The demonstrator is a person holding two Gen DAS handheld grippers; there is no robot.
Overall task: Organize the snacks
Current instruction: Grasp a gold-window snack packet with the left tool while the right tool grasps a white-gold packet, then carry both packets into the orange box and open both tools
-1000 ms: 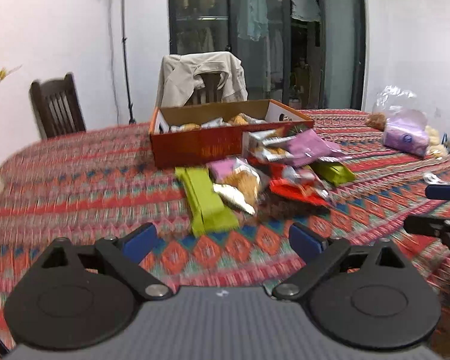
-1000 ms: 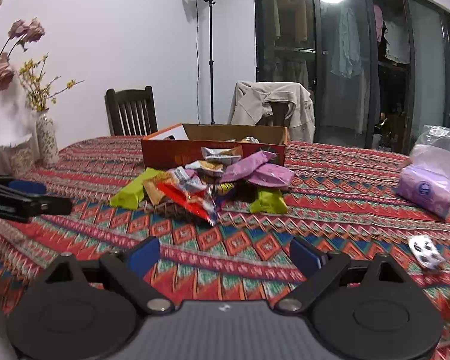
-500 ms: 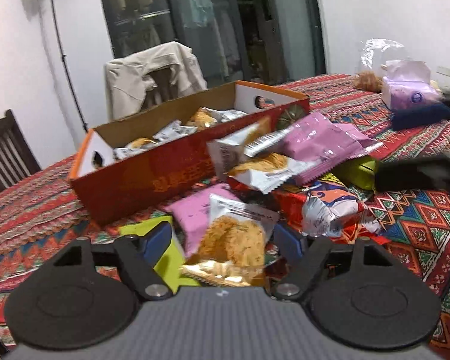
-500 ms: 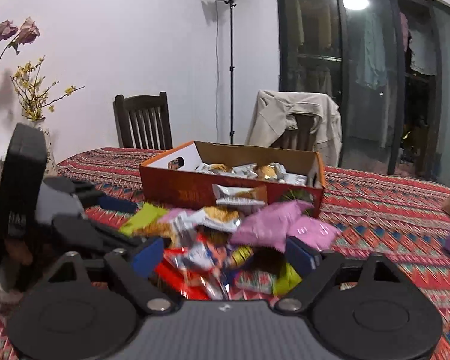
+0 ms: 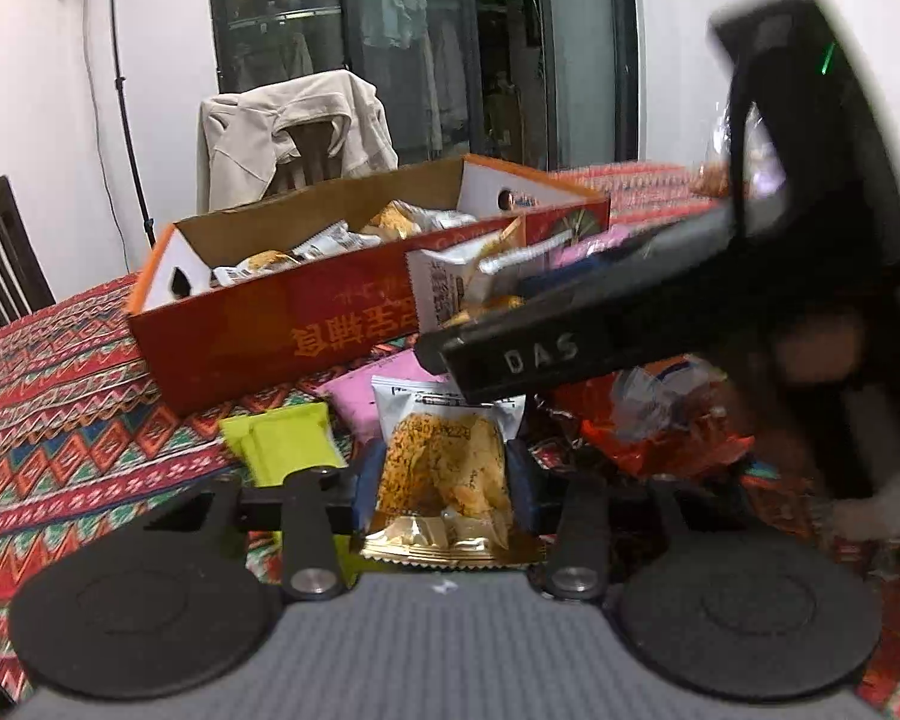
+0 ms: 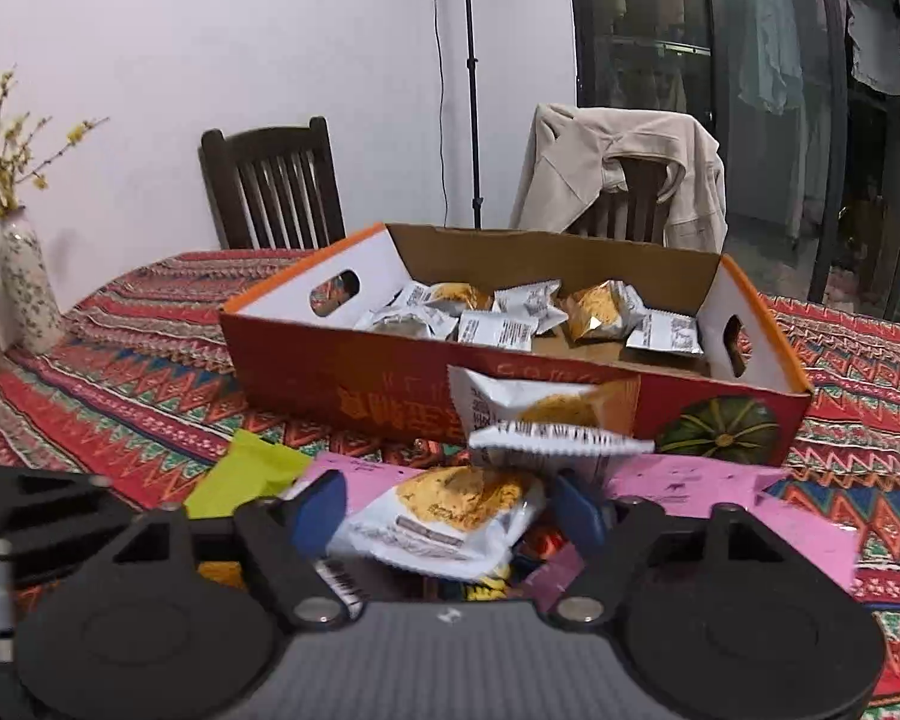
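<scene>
An orange cardboard box [image 5: 306, 330] [image 6: 390, 384] with several snack packets inside stands on the patterned tablecloth. A pile of loose snacks lies in front of it: a green packet [image 5: 288, 438], a pink one [image 5: 360, 390] and red wrappers [image 5: 660, 444]. My left gripper [image 5: 444, 480] is closing, and its blue pads touch both sides of a clear packet of golden crisp snack [image 5: 441, 462]. My right gripper [image 6: 450, 510] is also closing around a white snack packet [image 6: 444, 516], with its pads still a little apart from it. One of the right gripper's fingers [image 5: 540, 354] crosses the left wrist view.
A dark wooden chair [image 6: 270, 180] and a chair draped with a beige jacket [image 6: 624, 168] stand behind the table. A flowered vase [image 6: 24, 288] is at the table's far left. A light stand [image 6: 471, 90] rises by the wall. Glass doors lie behind.
Both grippers have pushed forward into the snack pile. The left jaws narrowed from wide onto the golden packet. The right jaws narrowed around a white packet, and the right tool swung across the left view.
</scene>
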